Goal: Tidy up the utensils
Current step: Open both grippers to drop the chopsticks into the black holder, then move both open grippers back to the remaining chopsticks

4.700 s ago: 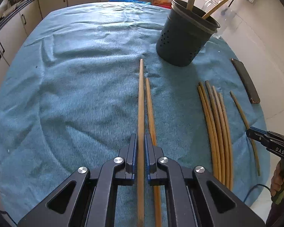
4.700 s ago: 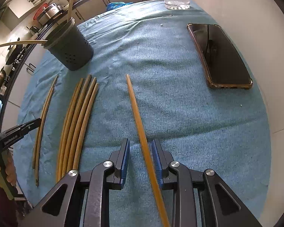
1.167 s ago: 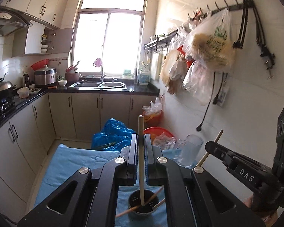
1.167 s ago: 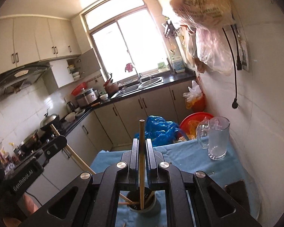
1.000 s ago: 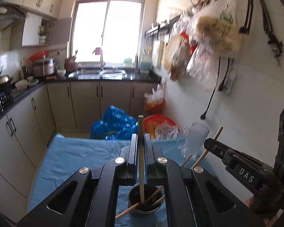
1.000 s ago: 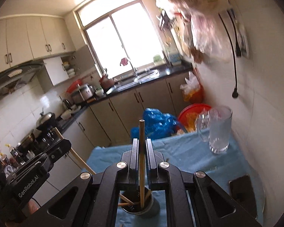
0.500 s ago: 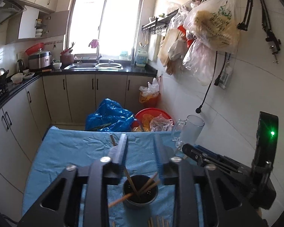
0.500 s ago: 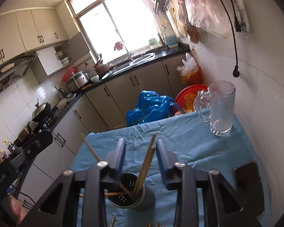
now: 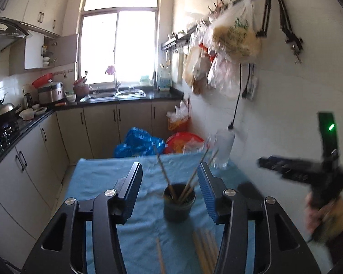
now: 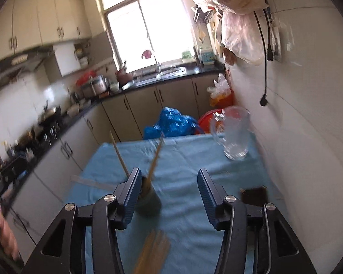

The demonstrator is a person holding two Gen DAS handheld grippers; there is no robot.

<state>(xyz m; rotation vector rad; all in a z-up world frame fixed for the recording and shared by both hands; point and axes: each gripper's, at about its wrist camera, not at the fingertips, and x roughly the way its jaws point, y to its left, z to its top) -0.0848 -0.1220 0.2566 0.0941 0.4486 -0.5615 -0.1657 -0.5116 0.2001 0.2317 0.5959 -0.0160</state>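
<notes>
**Chopsticks: some in the holder, more waiting on the tabletop**

Chopsticks lying loose in a bundle on the blue-clothed tabletop, just in front of the dark holder; one single stick lying apart to the bundle's left. Several more already standing in the holder, leaning outward at different angles. Same bundle blurred at the bottom of the right wrist view, with the holder half hidden behind the near finger.

Further back on the cloth: a glass mug near the wall, a dark phone on the right side.

Left hand-held gripper with jaws wide apart, just been opening, nothing between them. Right hand-held gripper likewise spread wide, just been opening, empty. Also visible from the left wrist, blurred, off to the right, gripped by the person's hand.

Step in hand, most likely: returning low for the next sticks. Best done by lining the jaws across a stick, not along it, and coming down with one pad on each side. Worth taking from the bundle's outer edge so the neighbours stay put. Worth gripping near mid-length, so the stick hangs true over the holder. Risk: sticks leaning across the holder's mouth could block a fresh one.
</notes>
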